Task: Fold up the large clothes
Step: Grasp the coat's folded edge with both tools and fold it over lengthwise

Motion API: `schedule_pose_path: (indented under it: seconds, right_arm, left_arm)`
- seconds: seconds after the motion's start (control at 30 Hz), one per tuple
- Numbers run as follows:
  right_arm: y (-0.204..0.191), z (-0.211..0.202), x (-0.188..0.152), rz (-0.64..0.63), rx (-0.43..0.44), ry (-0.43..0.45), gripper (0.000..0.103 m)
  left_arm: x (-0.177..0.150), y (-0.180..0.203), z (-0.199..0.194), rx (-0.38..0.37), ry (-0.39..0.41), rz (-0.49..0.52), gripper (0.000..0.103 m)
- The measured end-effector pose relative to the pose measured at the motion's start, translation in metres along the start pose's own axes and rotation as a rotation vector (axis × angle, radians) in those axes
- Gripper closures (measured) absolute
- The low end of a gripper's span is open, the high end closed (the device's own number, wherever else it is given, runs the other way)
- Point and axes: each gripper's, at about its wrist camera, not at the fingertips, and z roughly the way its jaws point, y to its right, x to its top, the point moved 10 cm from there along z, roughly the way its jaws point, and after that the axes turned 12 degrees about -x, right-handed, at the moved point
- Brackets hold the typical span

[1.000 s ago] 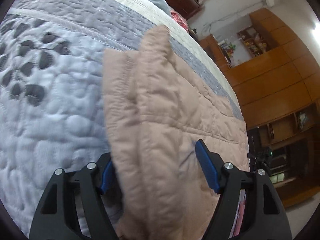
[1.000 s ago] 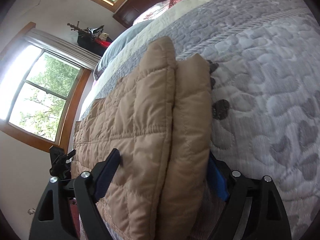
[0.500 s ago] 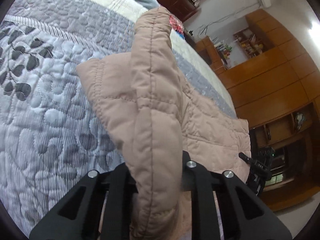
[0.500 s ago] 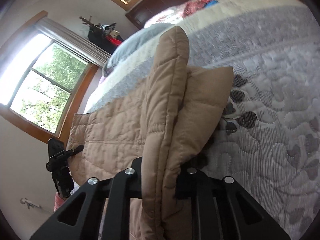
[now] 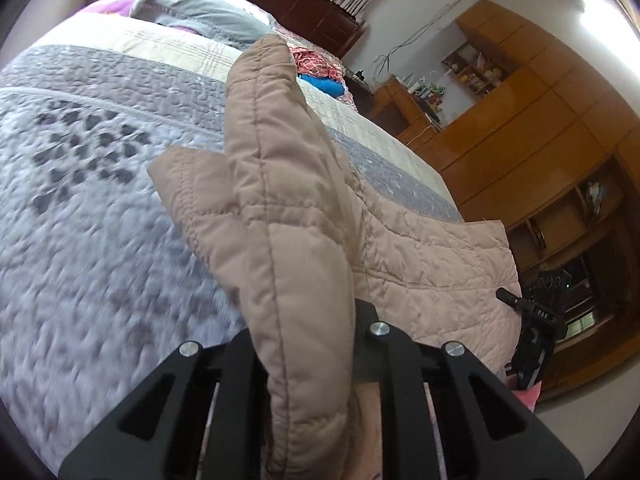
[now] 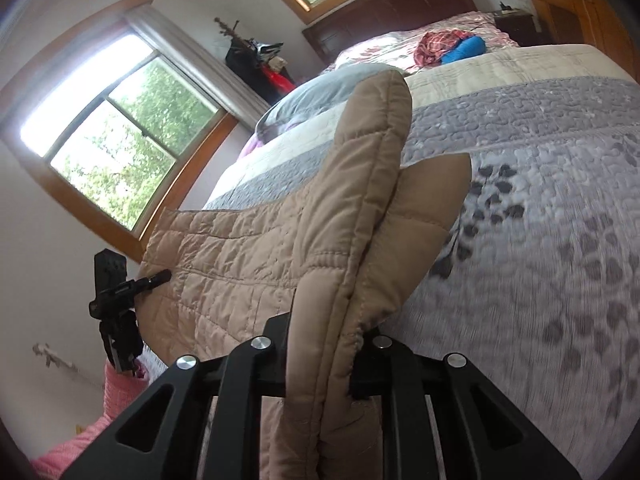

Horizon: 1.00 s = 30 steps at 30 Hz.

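The only writing to be read is "DAS" in white on the black body of the right gripper (image 5: 534, 320), seen off the bed's far side in the left wrist view.

The left gripper (image 5: 308, 344) is clamped tight on a thick fold of the tan quilted jacket (image 5: 288, 208); its fingers press the padding from both sides with no gap showing. The right gripper (image 6: 320, 356) is closed the same way on its own bunch of the jacket (image 6: 352, 216). Each held fold stands up from the jaws like a mitten, lifted off the bedspread (image 5: 88, 216), while the rest of the jacket lies flat between the two grippers, its straight hem running toward the bed's edge.

Ahead of both grippers the grey quilted bedspread lies open, with a leaf pattern and a cream band beyond. Farther up sit a grey pillow (image 6: 316, 92) and a blue bundle (image 6: 466, 48) near the headboard. A window (image 6: 120, 148) is on one side, wooden cabinets (image 5: 540, 128) on the other.
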Motion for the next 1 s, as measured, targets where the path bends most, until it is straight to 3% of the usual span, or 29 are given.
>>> schedule_pose_path:
  seconds: [0.2, 0.5, 0.7, 0.9, 1.0]
  right_arm:
    - [-0.02, -0.009, -0.054, -0.024, 0.011, -0.046, 0.087]
    - [0.003, 0.03, -0.102, 0.044, -0.023, -0.13, 0.085]
    - [0.029, 0.059, -0.122, 0.102, -0.037, -0.17, 0.082]
    - [0.04, 0.071, -0.134, 0.155, -0.004, -0.153, 0.079]
    - [0.042, 0.067, -0.135, 0.133, -0.042, -0.14, 0.069]
  left_arm:
    - [-0.049, -0.012, -0.04, 0.038, -0.02, 0.03, 0.09]
    - [-0.099, -0.082, -0.028, 0.129, -0.055, -0.029, 0.084]
    - [-0.113, -0.105, -0.016, 0.158, -0.047, -0.001, 0.072]
    - [-0.118, -0.107, -0.018, 0.166, -0.03, 0.005, 0.07]
    - [-0.123, -0.1, -0.023, 0.199, -0.023, 0.0, 0.064]
